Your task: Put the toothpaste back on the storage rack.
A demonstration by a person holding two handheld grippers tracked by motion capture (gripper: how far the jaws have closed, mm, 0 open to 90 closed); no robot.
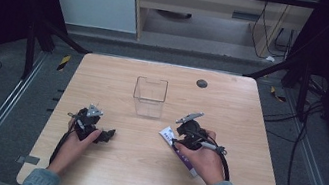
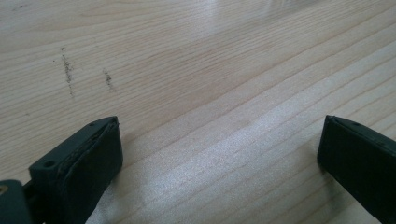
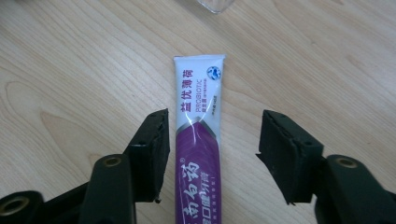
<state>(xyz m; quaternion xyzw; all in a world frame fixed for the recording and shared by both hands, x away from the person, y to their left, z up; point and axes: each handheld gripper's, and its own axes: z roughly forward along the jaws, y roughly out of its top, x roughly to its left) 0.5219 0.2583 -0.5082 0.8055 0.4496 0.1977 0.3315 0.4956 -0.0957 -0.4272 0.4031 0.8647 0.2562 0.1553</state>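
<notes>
A white and purple toothpaste tube (image 1: 166, 134) (image 3: 198, 140) lies flat on the wooden table (image 1: 139, 169), its crimped white end pointing toward the clear box. My right gripper (image 1: 176, 142) (image 3: 212, 123) straddles the tube with its jaws apart; the left pad sits close beside the tube, while a gap of bare wood separates the right pad from it. My left gripper (image 1: 105, 136) (image 2: 219, 126) rests low at the table's left, jaws wide apart over bare wood with nothing between them.
A clear plastic box (image 1: 149, 96) stands upright past the tube, near the table's middle; its corner (image 3: 215, 4) shows at the top of the right gripper view. A small dark disc (image 1: 201, 83) sits near the far edge. Cables trail on the floor at right.
</notes>
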